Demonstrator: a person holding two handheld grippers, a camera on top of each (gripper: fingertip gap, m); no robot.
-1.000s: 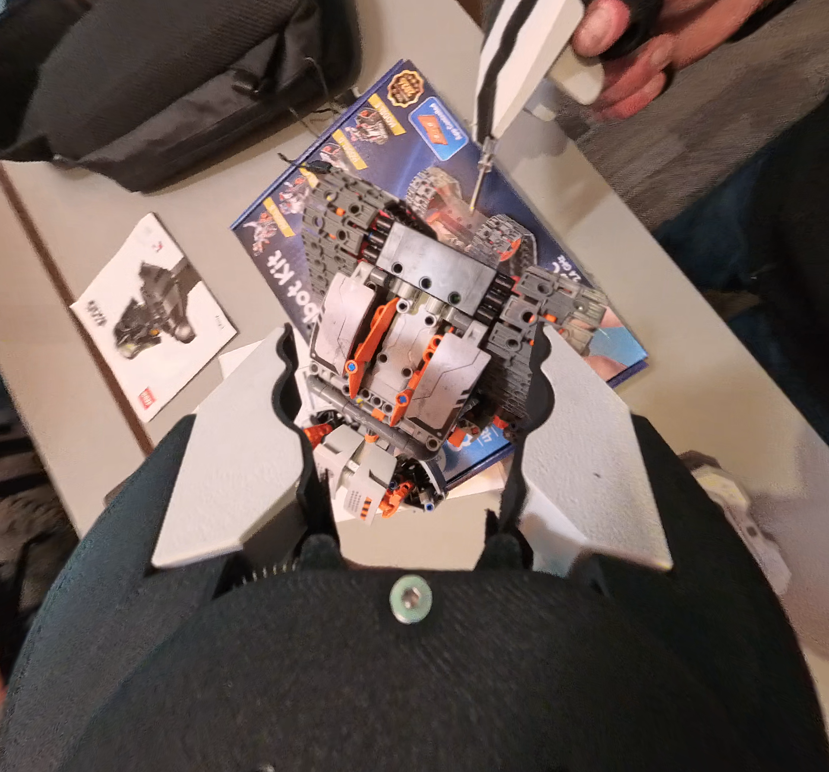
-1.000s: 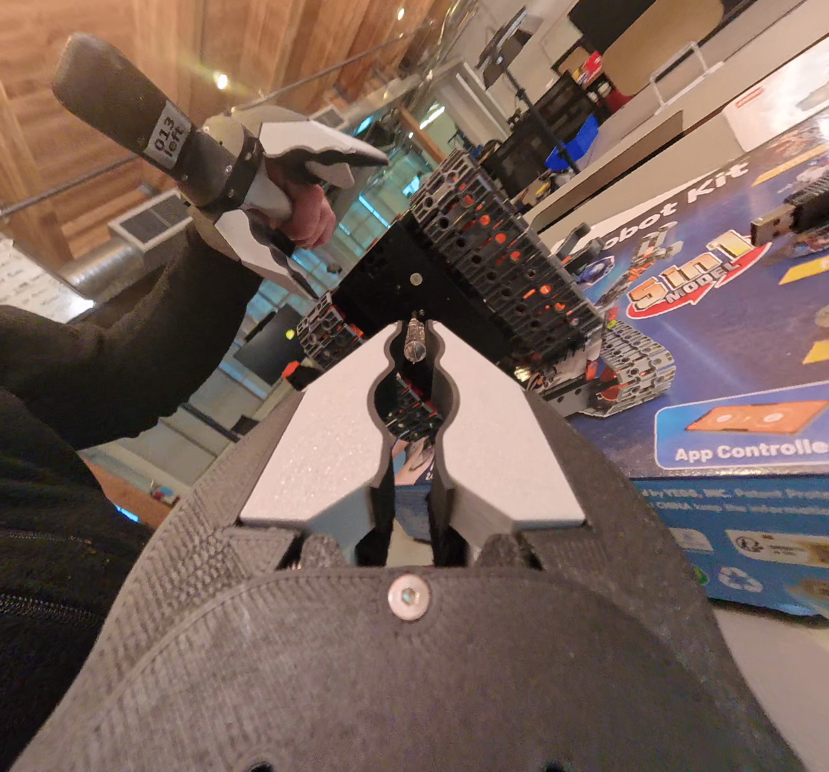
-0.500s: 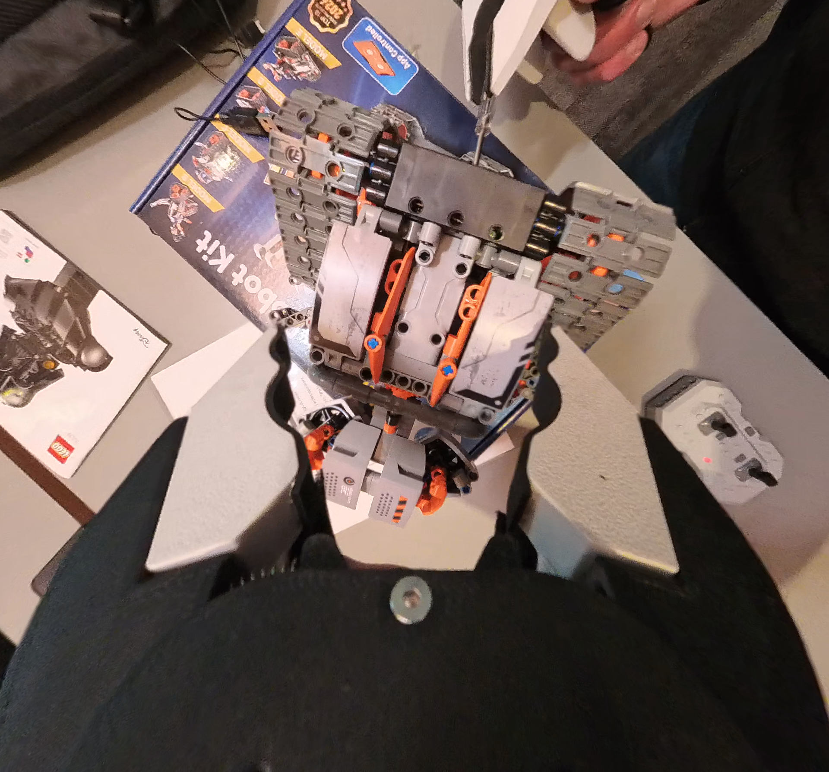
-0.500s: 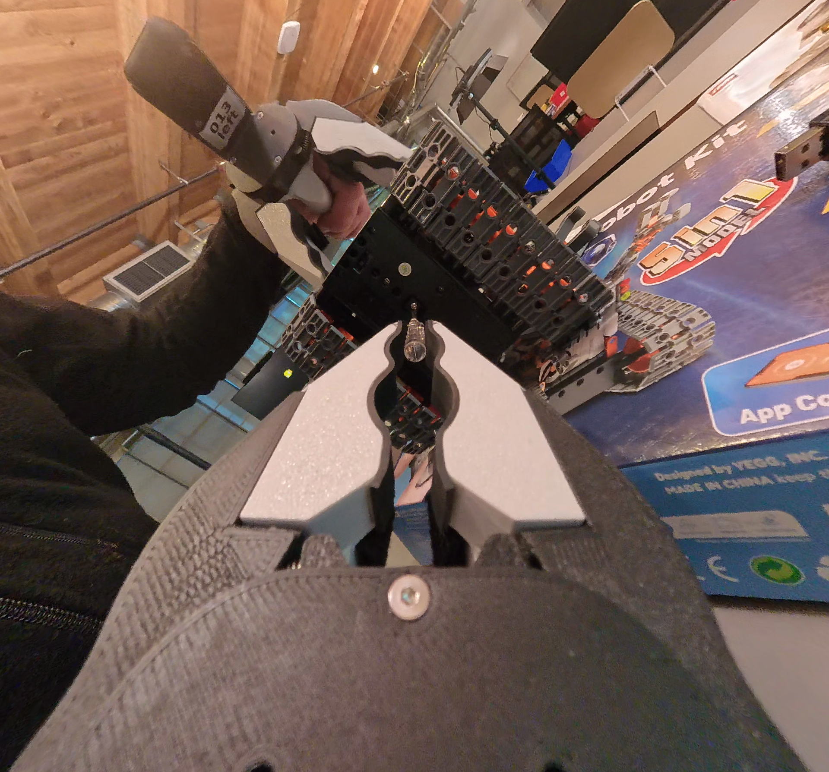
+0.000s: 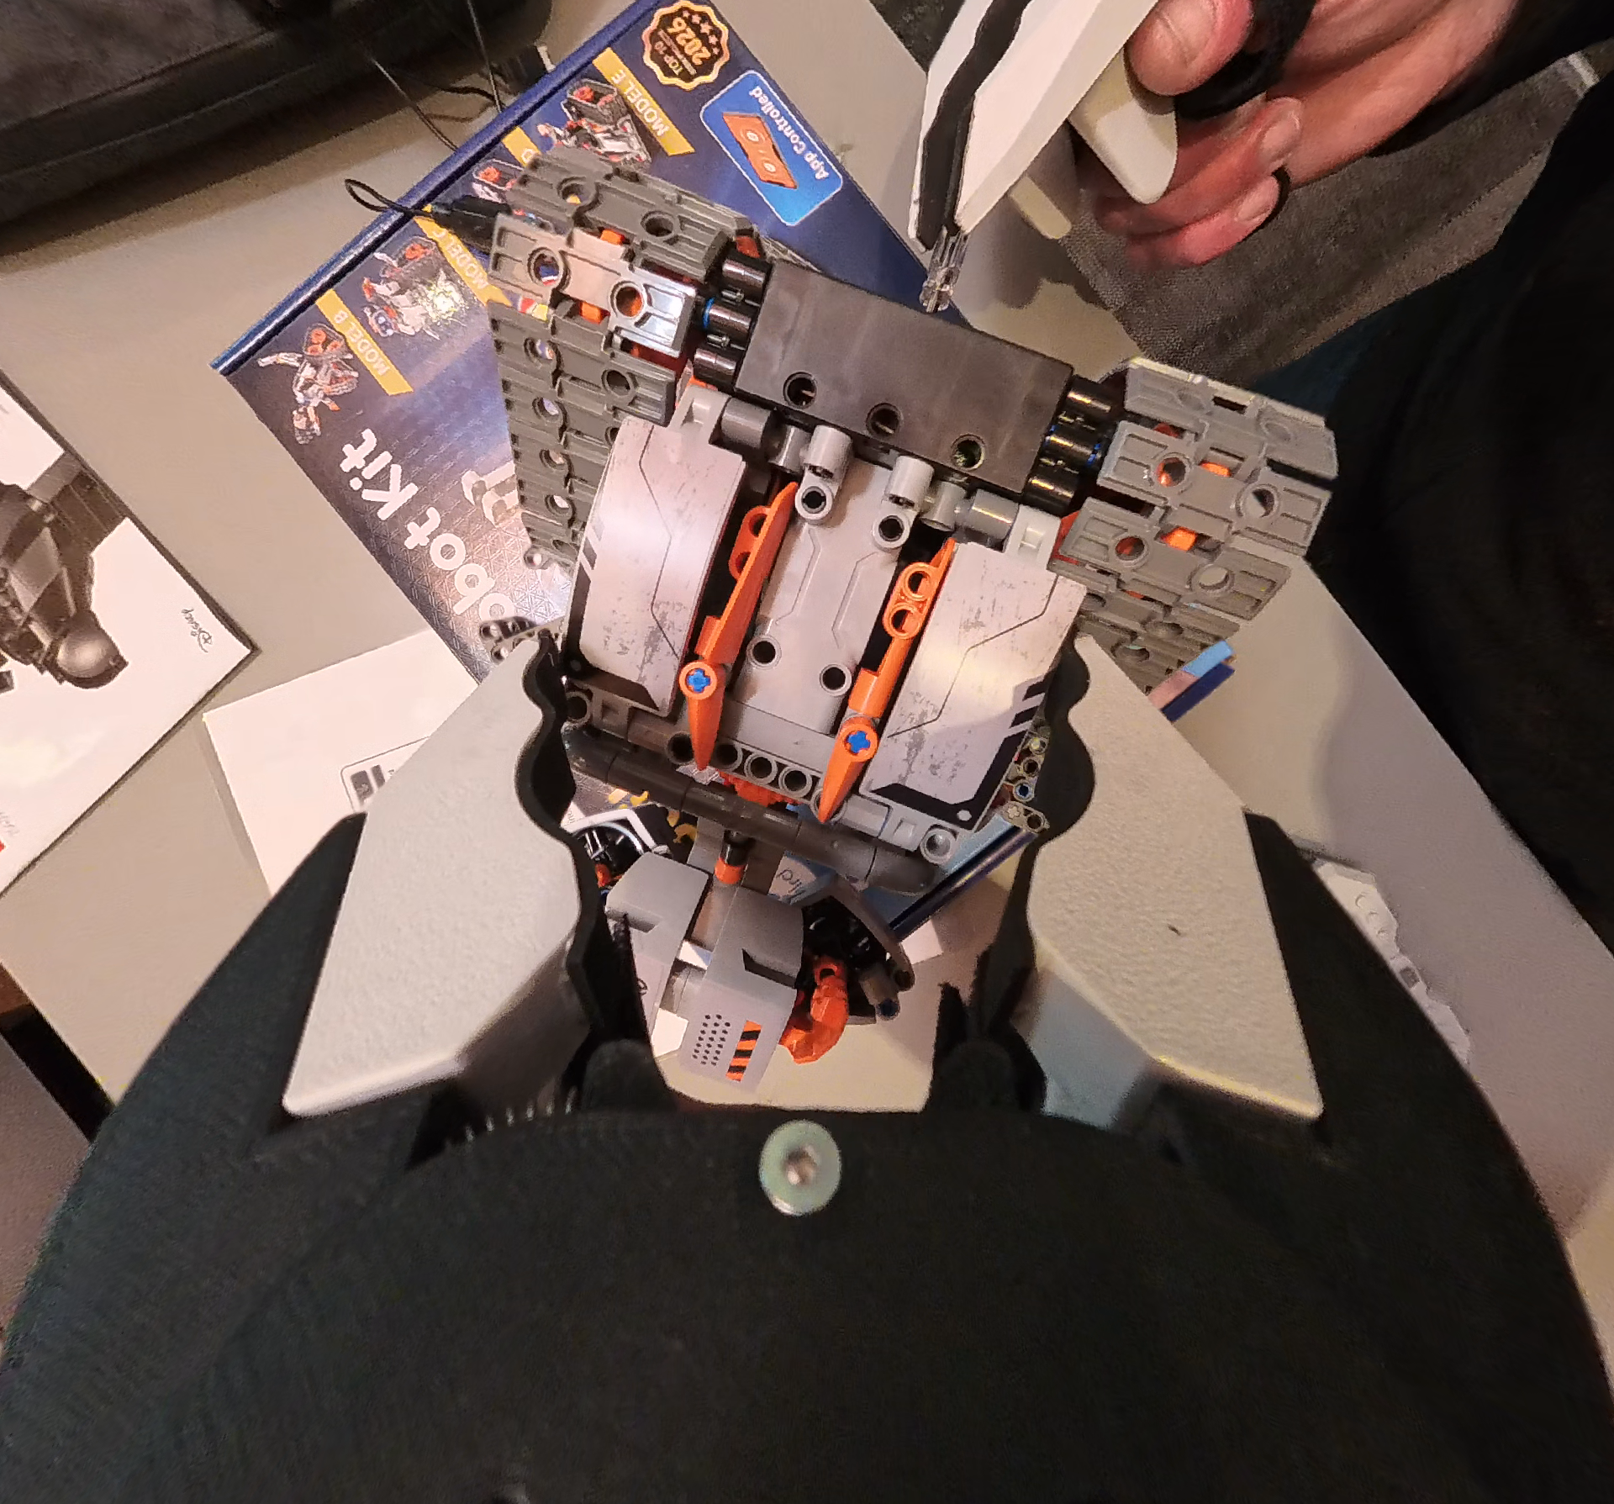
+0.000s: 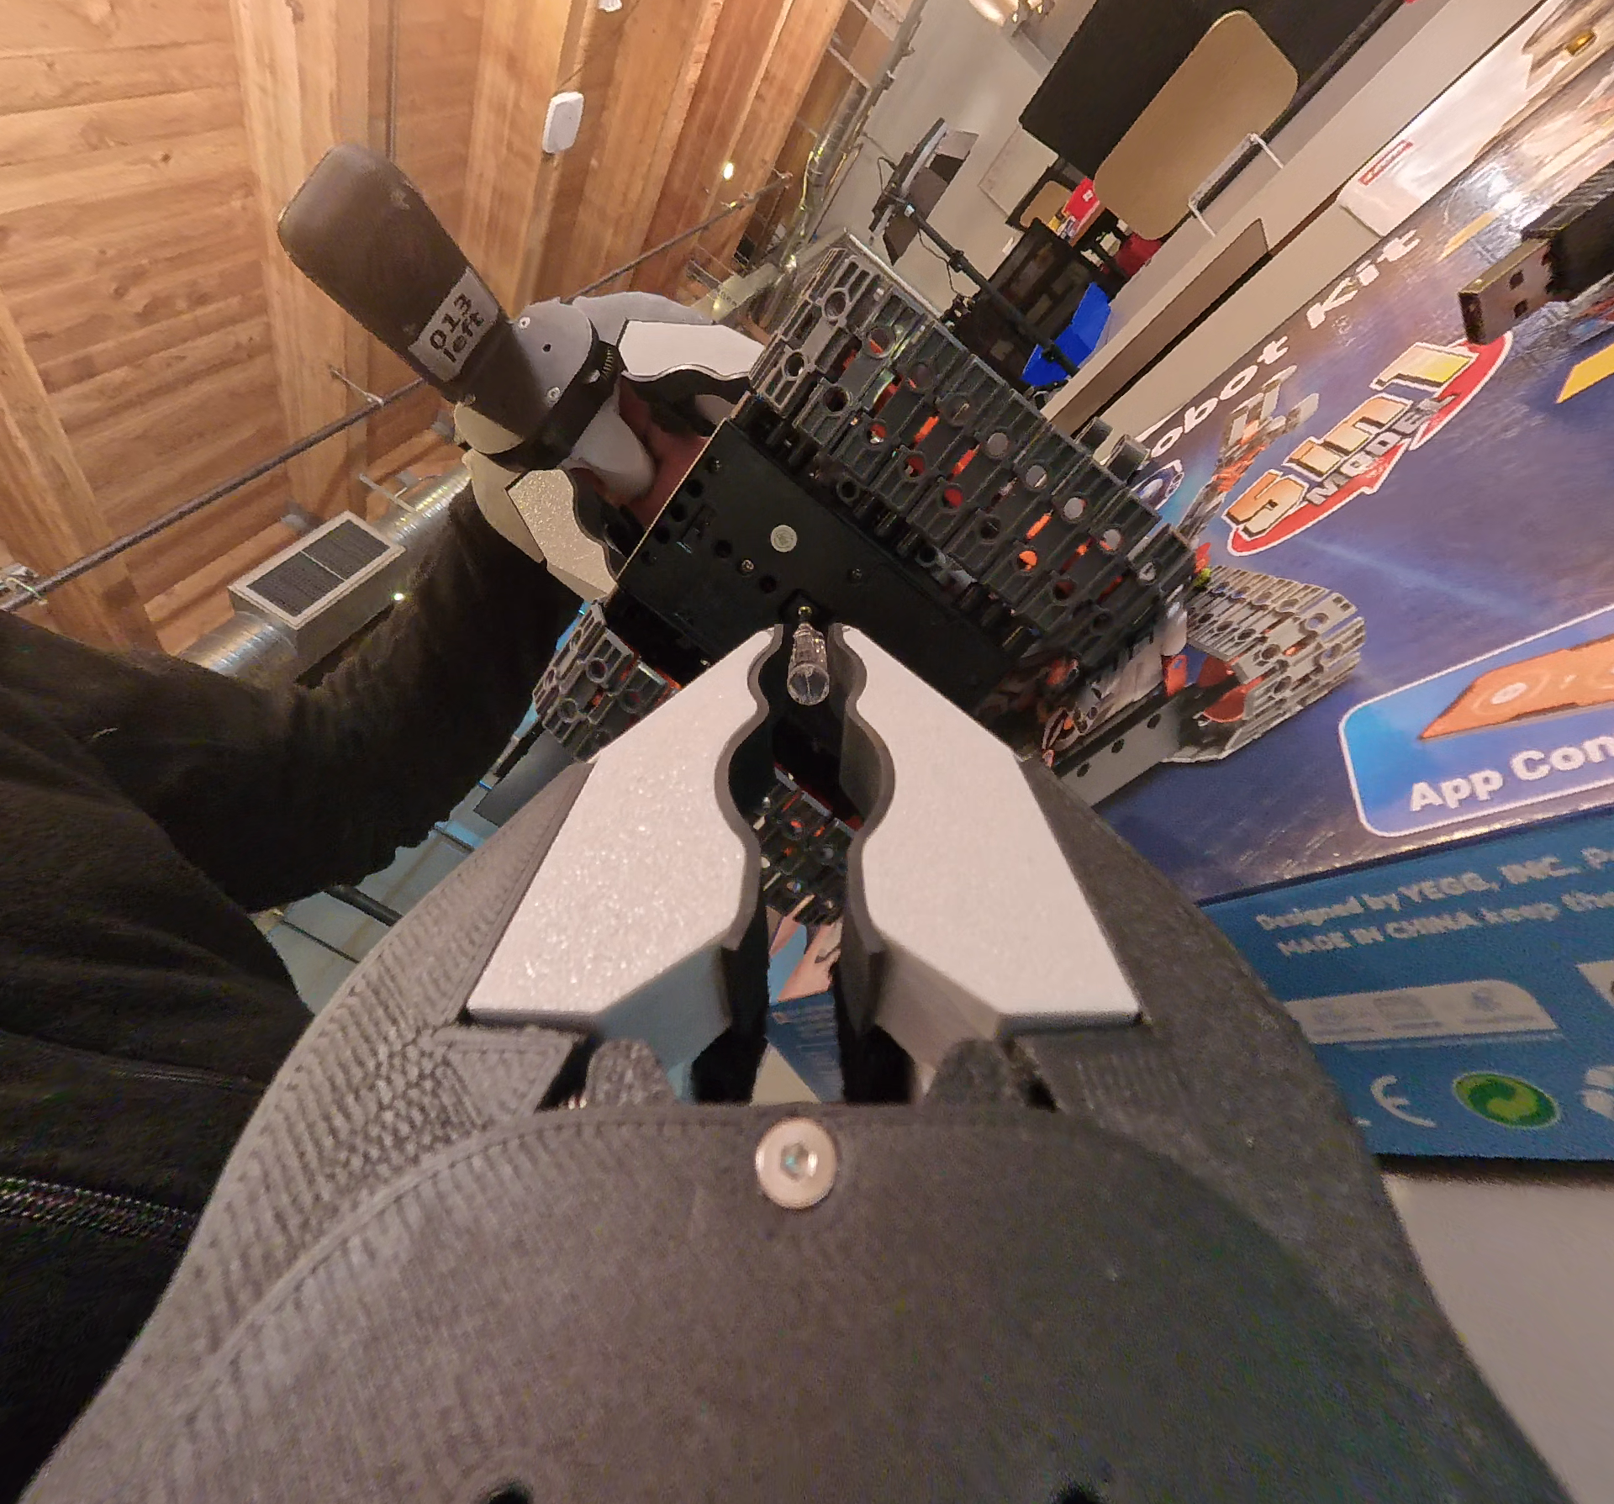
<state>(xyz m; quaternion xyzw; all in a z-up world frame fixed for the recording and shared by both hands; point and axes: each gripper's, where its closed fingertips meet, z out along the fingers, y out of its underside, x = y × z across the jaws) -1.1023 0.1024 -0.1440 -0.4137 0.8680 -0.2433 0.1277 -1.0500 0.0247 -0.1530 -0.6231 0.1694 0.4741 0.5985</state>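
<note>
My left gripper (image 5: 803, 720) is shut wide on a grey and orange brick robot model (image 5: 821, 589) with grey tracks. Both pads press on its sides and hold it tilted above a blue kit box (image 5: 419, 431). My right gripper (image 6: 805, 658) is shut on a small screwdriver (image 6: 803, 663) with a clear handle. Its tip sits at a small recess in the black block (image 6: 786, 554) on the model's end. In the left wrist view the right gripper (image 5: 939, 230) comes in from the upper right, with the screwdriver (image 5: 941, 274) at the edge of the black block (image 5: 900, 379).
A black bag (image 5: 218, 3) lies at the table's far left. A booklet (image 5: 79, 658) and a white sheet (image 5: 306, 763) lie left of the box. A USB plug (image 6: 1511, 292) on a thin cable rests on the kit box (image 6: 1397, 589). A person's hand (image 5: 1310, 21) holds the right gripper. There is about 11 cm between the tips of the two grippers. From either gripper's tips it is about 15 cm to the USB plug (image 6: 1511, 292).
My left gripper has kept its hold and brought the model up and closer to the right gripper. The screwdriver tip moved from above the box to the black block.
</note>
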